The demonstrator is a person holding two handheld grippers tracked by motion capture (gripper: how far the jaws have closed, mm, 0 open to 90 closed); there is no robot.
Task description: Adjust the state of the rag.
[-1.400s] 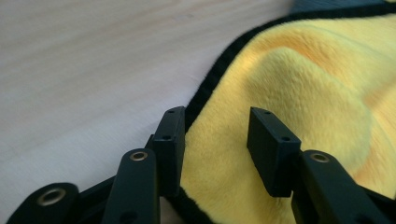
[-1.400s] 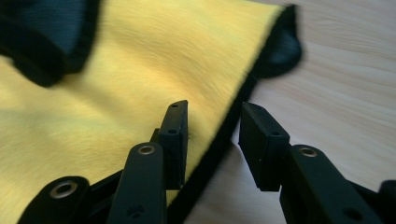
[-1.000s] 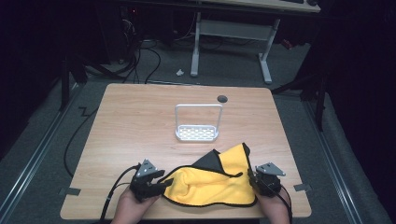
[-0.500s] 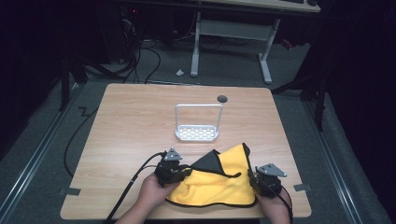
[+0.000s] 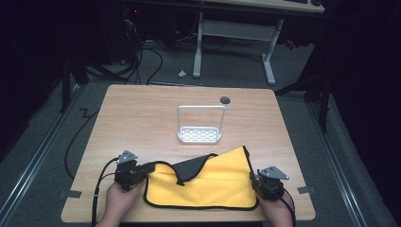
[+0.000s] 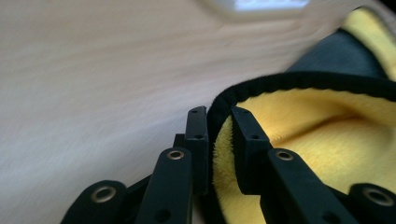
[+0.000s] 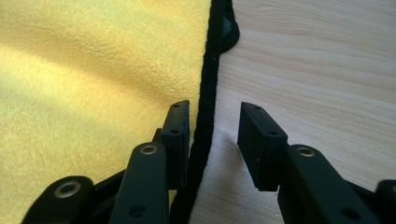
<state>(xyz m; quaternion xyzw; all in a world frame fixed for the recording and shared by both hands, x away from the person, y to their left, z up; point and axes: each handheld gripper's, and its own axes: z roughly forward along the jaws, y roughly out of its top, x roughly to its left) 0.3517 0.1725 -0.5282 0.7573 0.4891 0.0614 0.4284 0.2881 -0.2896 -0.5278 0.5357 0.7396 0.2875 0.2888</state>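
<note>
Yellow cloth (image 5: 203,187) with black edging lies spread on the near part of the wooden table (image 5: 142,113), between the two hand-held grippers. Its upper left portion is folded over, exposing the dark grey underside (image 5: 191,166). Left gripper (image 5: 144,170) sits at the cloth's left corner; its jaws have just been closing and now clamp the black hem (image 6: 219,105), with yellow pile between the pads. Right gripper (image 5: 254,182) sits at the cloth's right edge; its jaws stand apart, one over the yellow surface (image 7: 93,60), the other over bare wood, with the black border (image 7: 210,93) running between them and unpressed. Farther back, a white perforated rack (image 5: 200,134) with a tall loop handle stands near the table centre, well apart from the cloth. A small dark round hole (image 5: 225,100) lies beyond it.
</note>
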